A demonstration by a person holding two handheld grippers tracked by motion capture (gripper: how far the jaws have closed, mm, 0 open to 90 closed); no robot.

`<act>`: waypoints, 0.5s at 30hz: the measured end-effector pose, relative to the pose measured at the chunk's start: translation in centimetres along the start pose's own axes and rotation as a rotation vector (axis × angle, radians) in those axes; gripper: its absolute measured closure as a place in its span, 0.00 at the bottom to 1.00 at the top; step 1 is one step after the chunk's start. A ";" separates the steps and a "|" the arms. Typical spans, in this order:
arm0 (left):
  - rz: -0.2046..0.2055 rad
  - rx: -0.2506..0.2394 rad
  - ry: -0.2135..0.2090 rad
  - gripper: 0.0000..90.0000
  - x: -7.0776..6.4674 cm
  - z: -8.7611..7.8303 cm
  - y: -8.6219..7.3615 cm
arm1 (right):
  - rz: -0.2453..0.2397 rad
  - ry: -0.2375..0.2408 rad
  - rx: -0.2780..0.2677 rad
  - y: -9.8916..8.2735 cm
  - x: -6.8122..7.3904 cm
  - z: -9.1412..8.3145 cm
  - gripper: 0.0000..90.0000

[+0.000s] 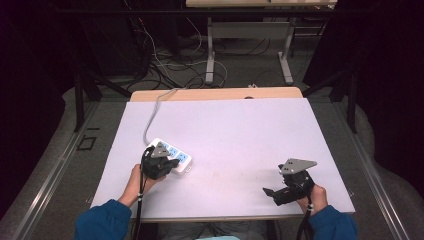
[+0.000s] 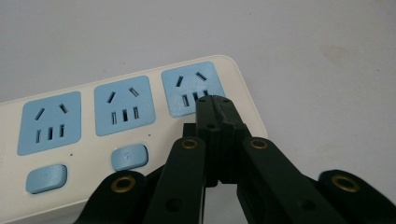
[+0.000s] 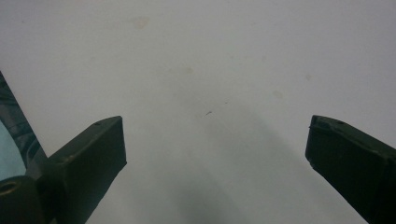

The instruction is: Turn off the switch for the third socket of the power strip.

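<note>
Pressing its two jaws tight together with nothing between them, the left gripper (image 2: 219,109) hovers over the power strip (image 2: 93,135) on the table's (image 1: 240,135) near left. It looks set to push a blue switch (image 2: 130,157). The right gripper (image 3: 215,154) gapes wide, empty. No words can be read.

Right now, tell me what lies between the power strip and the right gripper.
Nothing: in the high view, bare white tabletop separates the power strip from the right gripper.
</note>
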State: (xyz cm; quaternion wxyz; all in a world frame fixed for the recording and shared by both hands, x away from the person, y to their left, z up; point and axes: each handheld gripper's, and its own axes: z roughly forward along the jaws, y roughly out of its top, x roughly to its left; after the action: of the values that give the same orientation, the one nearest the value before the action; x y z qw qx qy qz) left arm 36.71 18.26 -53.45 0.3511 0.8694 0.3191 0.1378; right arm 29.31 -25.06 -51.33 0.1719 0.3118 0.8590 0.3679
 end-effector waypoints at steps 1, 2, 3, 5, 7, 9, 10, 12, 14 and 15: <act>-0.001 -0.002 0.001 1.00 0.0 0.0 0.0 | 0.001 -0.001 0.000 0.0 0.0 0.0 0.05; -0.004 -0.005 0.001 1.00 0.0 0.0 0.0 | 0.000 0.001 0.000 0.0 0.0 0.0 0.05; -0.008 -0.006 0.000 1.00 0.0 0.0 0.0 | 0.000 0.000 -0.001 0.0 0.0 0.0 0.05; -0.009 -0.005 -0.002 1.00 0.0 0.0 0.0 | 0.004 0.003 0.005 0.0 0.0 -0.1 0.05; -0.010 -0.005 -0.003 1.00 0.0 0.0 0.0 | 0.003 0.002 0.003 0.0 0.0 -0.1 0.05; -0.011 -0.004 -0.004 1.00 0.1 0.0 0.0 | 0.003 0.003 0.005 0.0 0.0 -0.1 0.05; -0.010 -0.004 -0.005 1.00 0.1 0.0 0.0 | 0.003 0.003 0.005 0.0 0.0 -0.1 0.05; -0.010 -0.004 -0.004 1.00 0.0 0.0 0.0 | 0.003 0.004 0.005 0.0 0.0 -0.1 0.05; -0.010 -0.005 -0.002 1.00 0.0 0.0 0.0 | 0.003 0.004 0.006 0.0 0.0 -0.1 0.05; -0.009 -0.005 -0.001 1.00 0.0 0.0 0.0 | 0.002 0.004 0.005 0.0 0.0 -0.1 0.05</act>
State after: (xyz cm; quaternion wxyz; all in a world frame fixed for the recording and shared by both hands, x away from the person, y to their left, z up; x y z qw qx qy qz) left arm 36.72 18.27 -53.47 0.3541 0.8672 0.3225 0.1364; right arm 29.27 -25.10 -51.27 0.1692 0.3126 0.8599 0.3664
